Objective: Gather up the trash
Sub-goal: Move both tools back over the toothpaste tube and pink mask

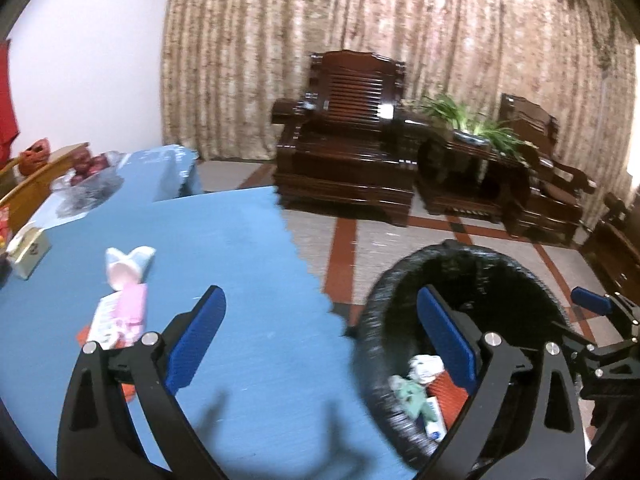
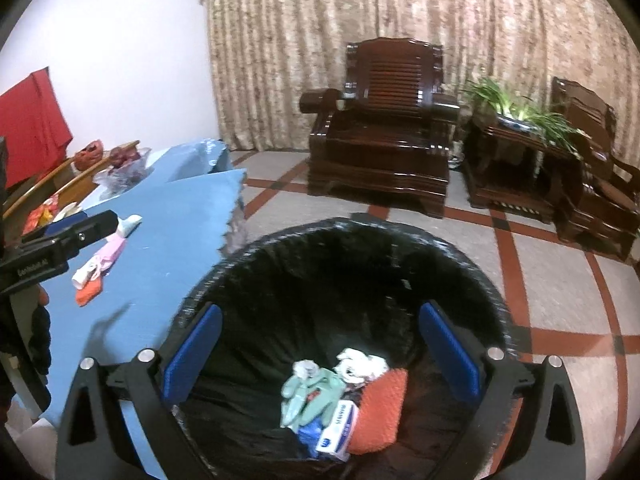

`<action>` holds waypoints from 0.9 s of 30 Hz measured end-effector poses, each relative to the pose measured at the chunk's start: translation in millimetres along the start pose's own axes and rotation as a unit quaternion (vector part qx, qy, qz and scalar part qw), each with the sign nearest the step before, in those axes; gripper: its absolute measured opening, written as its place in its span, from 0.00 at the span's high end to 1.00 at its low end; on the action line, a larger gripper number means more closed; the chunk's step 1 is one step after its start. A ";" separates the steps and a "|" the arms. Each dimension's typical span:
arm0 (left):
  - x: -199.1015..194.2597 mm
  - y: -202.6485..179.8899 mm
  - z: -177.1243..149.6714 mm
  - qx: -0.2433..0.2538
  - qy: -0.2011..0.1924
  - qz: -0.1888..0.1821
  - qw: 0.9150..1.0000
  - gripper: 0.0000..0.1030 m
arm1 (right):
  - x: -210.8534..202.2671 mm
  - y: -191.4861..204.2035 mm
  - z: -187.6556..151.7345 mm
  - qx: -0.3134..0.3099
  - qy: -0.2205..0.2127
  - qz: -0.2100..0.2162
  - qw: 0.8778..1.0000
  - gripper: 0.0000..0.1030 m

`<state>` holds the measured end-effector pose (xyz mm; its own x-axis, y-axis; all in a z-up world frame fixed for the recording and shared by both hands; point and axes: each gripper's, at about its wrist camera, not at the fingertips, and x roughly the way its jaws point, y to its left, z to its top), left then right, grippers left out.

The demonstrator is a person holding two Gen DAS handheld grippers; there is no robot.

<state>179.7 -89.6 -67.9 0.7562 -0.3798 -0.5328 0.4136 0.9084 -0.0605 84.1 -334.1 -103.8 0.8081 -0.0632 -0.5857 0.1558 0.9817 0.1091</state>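
Black-lined round trash bin [image 2: 344, 264]: stands on the tiled floor, just beside the blue tablecloth's edge [image 1: 224, 248].
Bin contents: orange textured packet [image 2: 380, 412], pale green glove [image 2: 308, 396], white crumpled tissue [image 2: 360, 364], small white-and-blue box [image 2: 338, 432].
Left gripper [image 1: 320, 336]: jaws spread, empty, straddling tablecloth edge and bin rim.
Right gripper [image 2: 320, 352]: jaws spread, empty, above the bin mouth.
Trash on table: pink wrapper [image 1: 130, 308], crushed white paper cup [image 1: 128, 266], touching.

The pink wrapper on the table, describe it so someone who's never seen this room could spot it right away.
Find the blue-covered table beside the black-lined trash bin. Near its left side lies a small litter cluster; the pink wrapper is the flat pale-pink strip in the middle, between a crumpled white paper cup and an orange scrap.
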 end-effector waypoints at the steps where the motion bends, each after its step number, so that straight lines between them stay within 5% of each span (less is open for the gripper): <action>1: -3.2 6.2 -1.0 -0.002 0.000 0.005 1.000 0.09 | 1.7 7.3 1.7 -0.005 0.000 0.006 1.000 0.06; 27: -62.2 165.7 -28.3 -0.080 -0.010 0.162 0.983 0.09 | 52.5 153.3 33.4 -0.080 -0.013 0.118 0.990 0.06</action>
<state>186.8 89.5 -68.6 0.8456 -0.0671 -0.5296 0.0652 0.9976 -0.0224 169.5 -193.0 -91.0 0.8256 0.1696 -0.5382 -0.1303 0.9853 0.1107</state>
